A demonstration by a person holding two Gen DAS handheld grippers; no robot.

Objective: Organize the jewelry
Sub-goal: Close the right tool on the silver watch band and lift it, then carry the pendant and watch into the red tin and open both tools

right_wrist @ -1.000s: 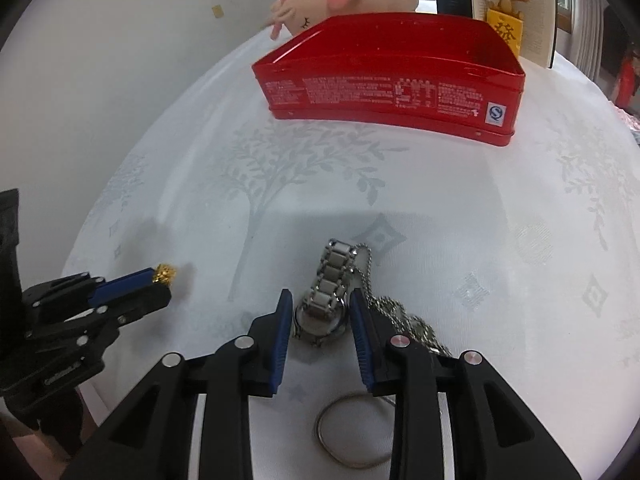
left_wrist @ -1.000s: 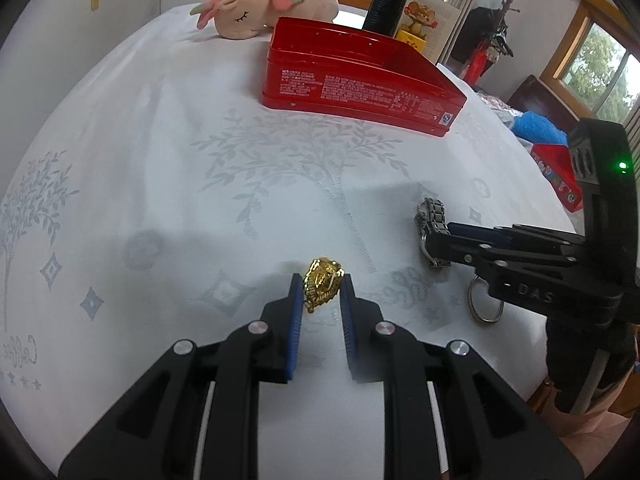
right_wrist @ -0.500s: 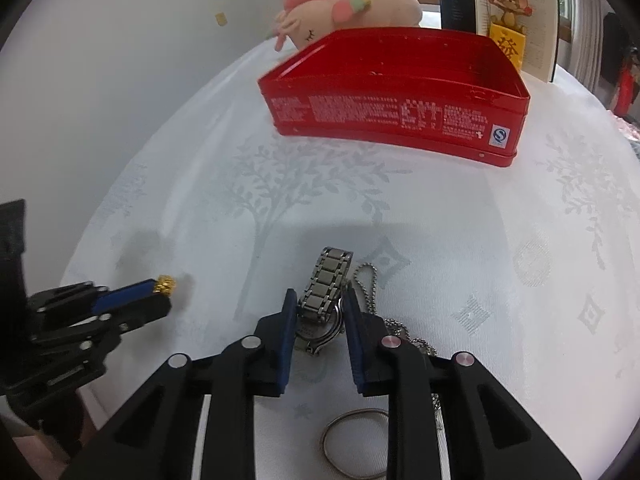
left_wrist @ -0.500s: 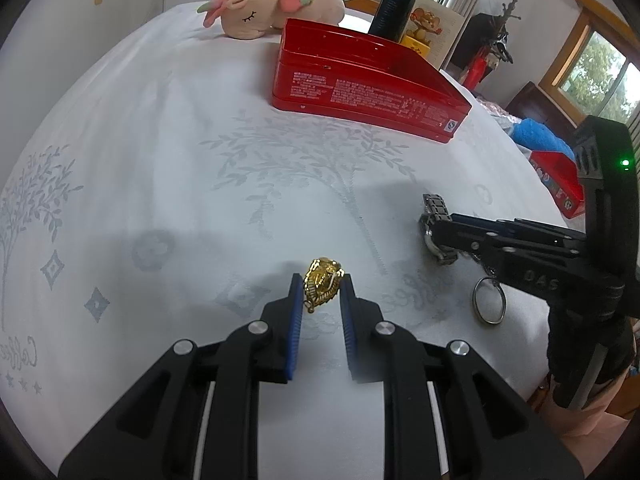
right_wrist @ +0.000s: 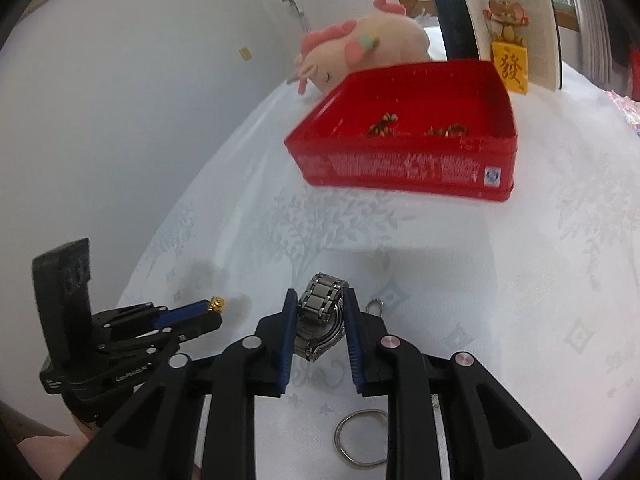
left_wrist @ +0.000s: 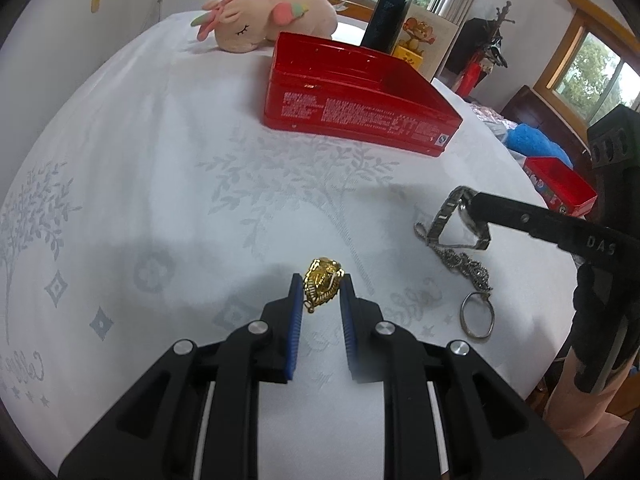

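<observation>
My left gripper (left_wrist: 320, 292) is shut on a gold ornament (left_wrist: 322, 286) and holds it above the white tablecloth; it also shows in the right wrist view (right_wrist: 218, 304). My right gripper (right_wrist: 320, 312) is shut on a silver watch (right_wrist: 322, 322), lifted off the cloth; the watch also shows in the left wrist view (left_wrist: 460, 220). A silver chain (left_wrist: 466, 264) and a silver bangle (right_wrist: 360, 438) lie on the cloth below it. The open red tin (right_wrist: 404, 168) stands farther back and holds a few small pieces of jewelry (right_wrist: 384, 122).
A pink plush toy (left_wrist: 268, 16), a dark box (left_wrist: 382, 20) and a card with a cartoon mouse (right_wrist: 508, 28) stand behind the tin. A second red tin (left_wrist: 560, 188) and a blue cloth (left_wrist: 532, 144) lie off the table to the right.
My right gripper has closed on the watch and lifted it off the cloth. Both grippers have risen, and the left still holds the gold ornament.
</observation>
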